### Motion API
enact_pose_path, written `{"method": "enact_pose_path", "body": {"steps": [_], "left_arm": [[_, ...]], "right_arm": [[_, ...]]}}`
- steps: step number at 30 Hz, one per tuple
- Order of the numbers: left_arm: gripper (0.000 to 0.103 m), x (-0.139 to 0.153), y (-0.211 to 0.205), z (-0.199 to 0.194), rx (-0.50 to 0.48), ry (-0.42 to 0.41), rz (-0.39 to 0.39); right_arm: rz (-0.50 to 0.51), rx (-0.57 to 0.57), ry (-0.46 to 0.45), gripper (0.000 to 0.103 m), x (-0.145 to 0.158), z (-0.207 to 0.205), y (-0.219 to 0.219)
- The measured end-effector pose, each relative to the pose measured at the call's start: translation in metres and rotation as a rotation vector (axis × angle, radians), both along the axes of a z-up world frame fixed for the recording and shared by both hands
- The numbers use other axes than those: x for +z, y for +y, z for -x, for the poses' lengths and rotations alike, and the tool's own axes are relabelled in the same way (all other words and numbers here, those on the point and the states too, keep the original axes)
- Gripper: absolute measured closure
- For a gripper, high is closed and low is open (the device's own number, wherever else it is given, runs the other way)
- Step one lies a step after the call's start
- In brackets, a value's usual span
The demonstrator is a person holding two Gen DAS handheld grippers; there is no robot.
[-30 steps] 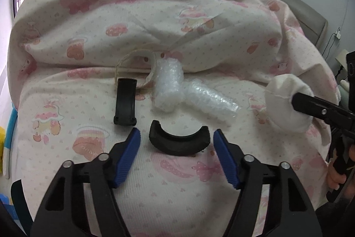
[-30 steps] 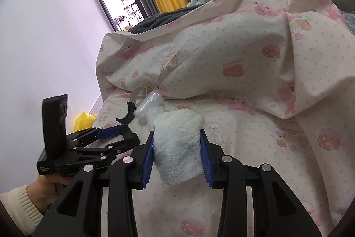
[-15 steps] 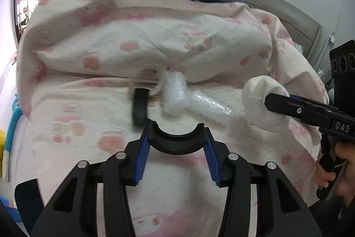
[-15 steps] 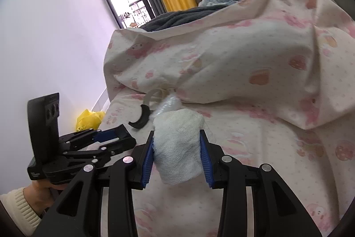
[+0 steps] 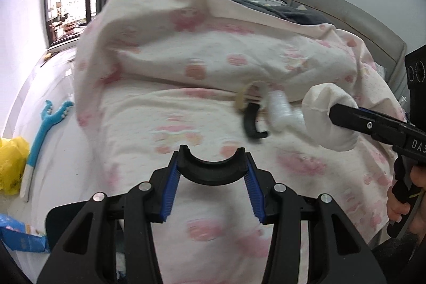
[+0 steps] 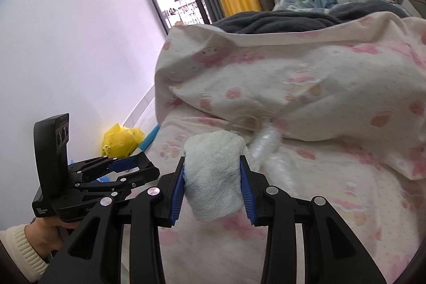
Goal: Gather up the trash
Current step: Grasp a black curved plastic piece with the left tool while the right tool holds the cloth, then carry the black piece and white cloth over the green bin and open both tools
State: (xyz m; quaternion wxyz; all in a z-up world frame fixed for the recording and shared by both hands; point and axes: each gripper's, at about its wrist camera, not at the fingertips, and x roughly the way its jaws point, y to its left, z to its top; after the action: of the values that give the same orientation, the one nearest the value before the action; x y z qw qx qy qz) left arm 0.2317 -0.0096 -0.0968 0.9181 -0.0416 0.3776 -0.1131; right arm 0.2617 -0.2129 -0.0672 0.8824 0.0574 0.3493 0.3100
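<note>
Black plastic, a curved half-ring, sits clamped across its ends between the blue pads of the left gripper, spanning the gap like a bridge so its arc faces up and away from the bed; the jaws have just been closing and now press on it. The right gripper is clenched on a wad of white tissue, squeezed at its sides so the soft bulk bulges above and below the pads. In the left wrist view that same wad shows at about 3 o'clock. Both pieces are held clear of the pink-printed bedcover, which I judge means each hand has its load and is free to carry it off.

More litter lies on the bed where the folded duvet meets the sheet, at about 1 o'clock from the left gripper: a second black half-ring, a tape ring and a roll of bubble wrap, all close together. A yellow bag on the floor at 10 o'clock in the right wrist view is probably where the trash goes
</note>
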Motion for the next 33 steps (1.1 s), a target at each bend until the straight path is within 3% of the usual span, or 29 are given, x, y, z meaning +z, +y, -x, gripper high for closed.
{"method": "enact_pose_path", "body": {"steps": [16,33], "left_arm": [[0.054,0.003,0.090,0.023,0.131,0.029,-0.014],[0.053,-0.042,0.174,0.044,0.243,0.237,-0.054]], "right_arm": [[-0.022,0.121,-0.012,0.065,0.007,0.004,0.095],[-0.007,0.262,0.004,0.064,0.002,0.014,0.191]]}}
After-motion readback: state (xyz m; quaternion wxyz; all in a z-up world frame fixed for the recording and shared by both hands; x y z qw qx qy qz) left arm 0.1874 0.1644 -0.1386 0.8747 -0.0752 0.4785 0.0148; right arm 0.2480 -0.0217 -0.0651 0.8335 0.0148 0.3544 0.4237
